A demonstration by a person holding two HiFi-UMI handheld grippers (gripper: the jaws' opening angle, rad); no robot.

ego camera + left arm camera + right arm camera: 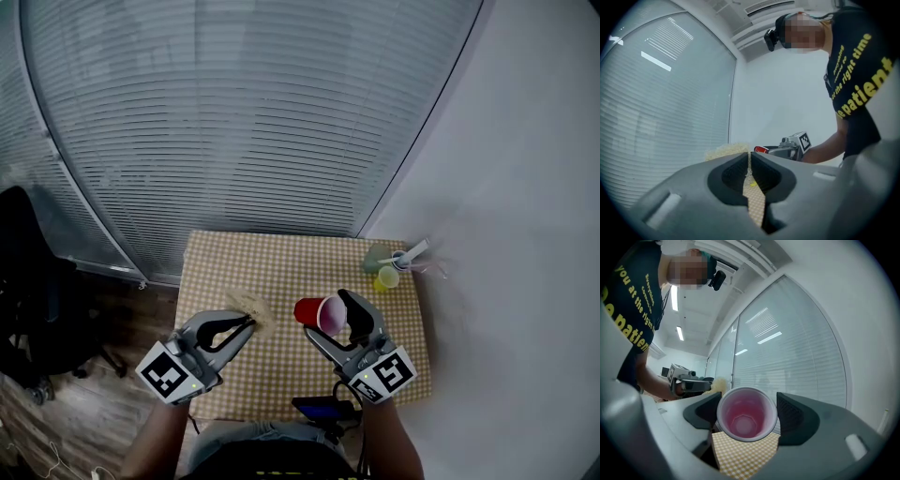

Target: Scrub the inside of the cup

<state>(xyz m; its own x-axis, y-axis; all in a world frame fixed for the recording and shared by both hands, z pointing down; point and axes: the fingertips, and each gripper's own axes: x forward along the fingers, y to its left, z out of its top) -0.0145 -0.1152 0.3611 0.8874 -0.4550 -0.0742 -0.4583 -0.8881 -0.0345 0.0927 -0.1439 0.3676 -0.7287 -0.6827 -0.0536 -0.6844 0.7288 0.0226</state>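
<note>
Right gripper view: cup [747, 414] clamped within the hand-held gripper [749, 411].

Yellow print on the person's black shirt [862, 65], at two o'clock in the left gripper view, reads "the right time" and "patient"; at ten o'clock in the right gripper view, "you at the right"

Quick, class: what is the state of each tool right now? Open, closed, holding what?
Left tool: closed, pinching the pale yellow scrub pad at its tips.
Right tool: closed on the red cup, held on its side.
</note>
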